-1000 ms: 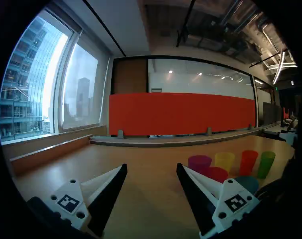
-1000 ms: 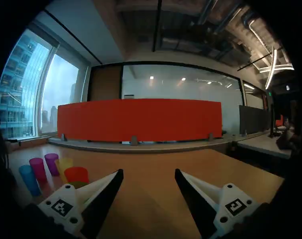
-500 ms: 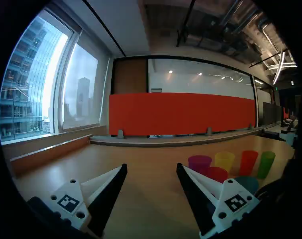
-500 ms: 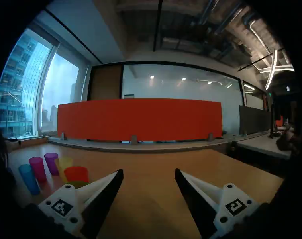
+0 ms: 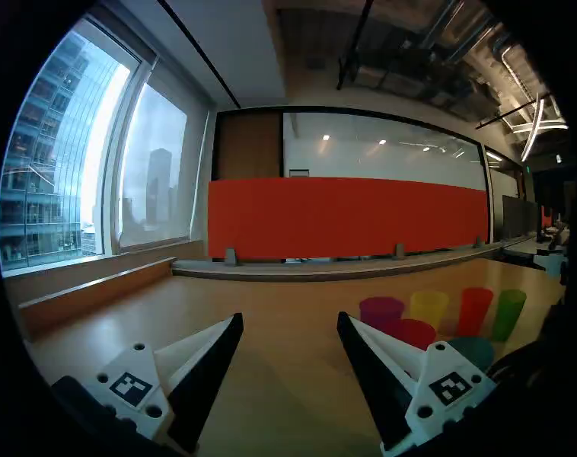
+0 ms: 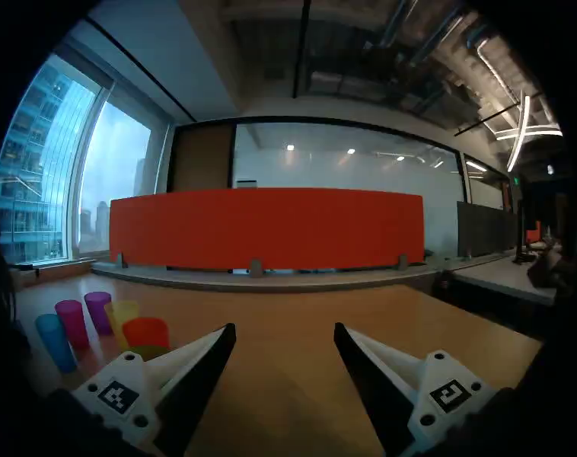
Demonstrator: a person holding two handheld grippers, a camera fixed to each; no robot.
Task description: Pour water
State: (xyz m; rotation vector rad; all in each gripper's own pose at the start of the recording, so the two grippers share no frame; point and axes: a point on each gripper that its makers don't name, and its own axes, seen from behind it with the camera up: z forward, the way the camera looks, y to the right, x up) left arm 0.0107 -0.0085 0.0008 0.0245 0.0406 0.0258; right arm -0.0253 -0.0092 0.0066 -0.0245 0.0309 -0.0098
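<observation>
Several coloured plastic cups stand on a wooden table [image 5: 288, 320]. In the left gripper view they sit to the right: purple cup [image 5: 380, 311], yellow cup [image 5: 428, 307], orange cup [image 5: 475, 307], green cup [image 5: 508, 312], a red cup [image 5: 416, 333] and a teal cup [image 5: 475, 349] behind the right finger. My left gripper [image 5: 288, 335] is open, nothing between its fingers. In the right gripper view the cups stand at the left: blue cup [image 6: 55, 341], magenta cup [image 6: 71, 322], purple cup [image 6: 99, 311], yellow cup [image 6: 124, 314], orange-red cup [image 6: 146, 333]. My right gripper [image 6: 284, 341] is open and holds nothing.
A long orange divider panel [image 5: 342, 217] runs along the table's far edge. Tall windows [image 5: 75, 175] line the left side. Another desk [image 6: 509, 286] stands off to the right. Bare tabletop stretches ahead of both grippers.
</observation>
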